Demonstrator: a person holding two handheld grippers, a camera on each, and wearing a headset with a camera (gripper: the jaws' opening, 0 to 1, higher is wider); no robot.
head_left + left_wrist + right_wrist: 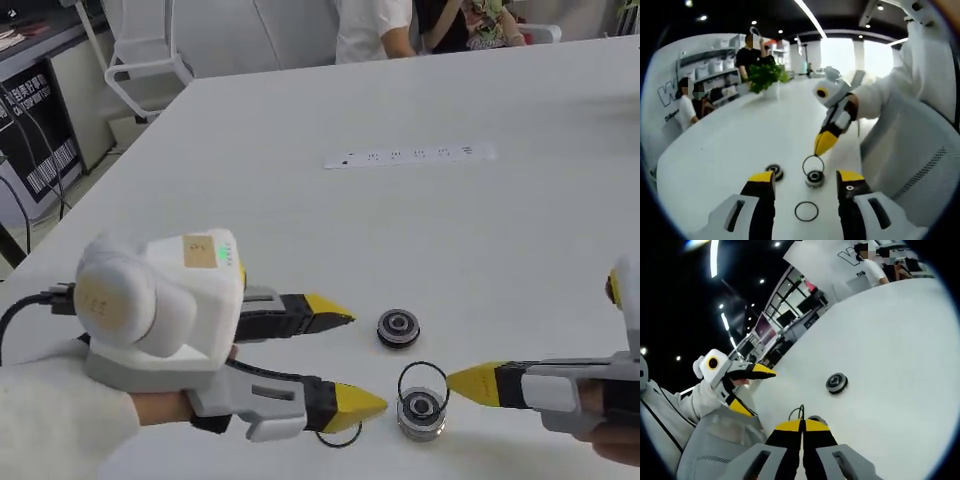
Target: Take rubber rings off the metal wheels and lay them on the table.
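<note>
Across the white table (480, 230) I see my left gripper (345, 358) released and my right gripper (801, 427) clenched, one wheel (421, 412) just ahead of the right fingertips, a second wheel (398, 328) beyond the left fingers, the rubber ring (423, 378) pinched upright in the right fingers, and a loose ring (806, 211) flat between the left fingers.

Left gripper (367, 360) jaws apart, right gripper (455, 379) touching rubber ring (424, 362) on wheel (421, 412)

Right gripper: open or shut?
Shut. In its own view the right gripper has jaws pressed together, pinching the rubber ring at the wheel.
</note>
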